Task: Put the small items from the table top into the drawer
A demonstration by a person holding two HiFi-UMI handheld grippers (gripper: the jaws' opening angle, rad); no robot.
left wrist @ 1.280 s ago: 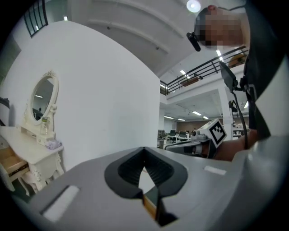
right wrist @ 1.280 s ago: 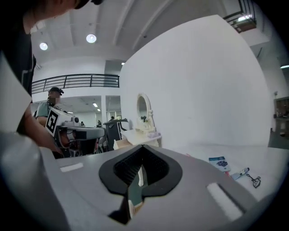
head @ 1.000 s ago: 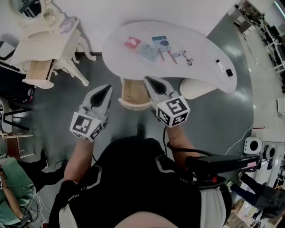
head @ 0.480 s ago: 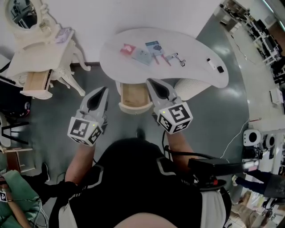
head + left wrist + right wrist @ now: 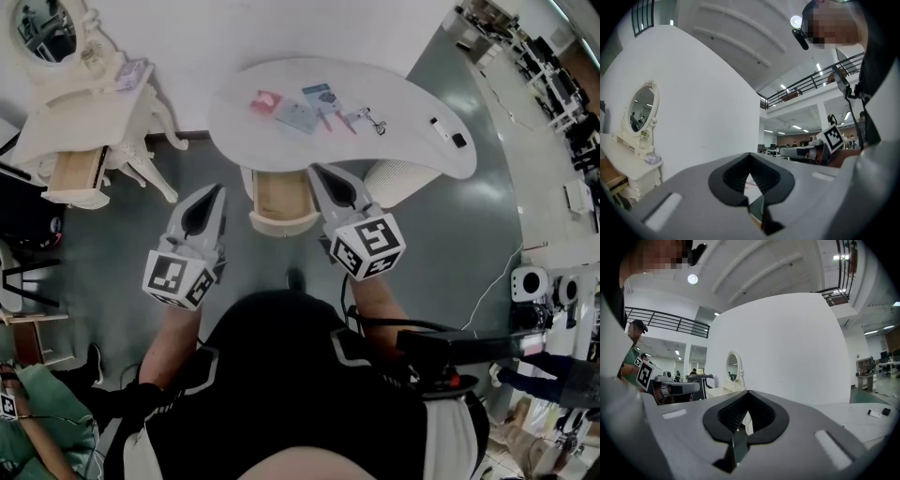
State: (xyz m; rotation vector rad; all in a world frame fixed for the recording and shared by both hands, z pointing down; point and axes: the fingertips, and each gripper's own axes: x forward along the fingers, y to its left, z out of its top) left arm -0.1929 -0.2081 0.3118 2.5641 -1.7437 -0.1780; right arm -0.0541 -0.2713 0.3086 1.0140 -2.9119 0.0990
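My left gripper [image 5: 216,192] and right gripper [image 5: 321,176], clenched empty, flank the open drawer [image 5: 279,199]; small items [image 5: 302,111] at the far edge of the table [image 5: 417,150] need fetching.

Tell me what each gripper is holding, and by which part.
Nothing. The left tongs and right tongs are both shut and empty; the small items lie on the table.

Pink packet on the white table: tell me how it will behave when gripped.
The pink packet looks flat and thin, so probably light and somewhat floppy. Lying flush on the smooth white table, it may slide rather than lift.
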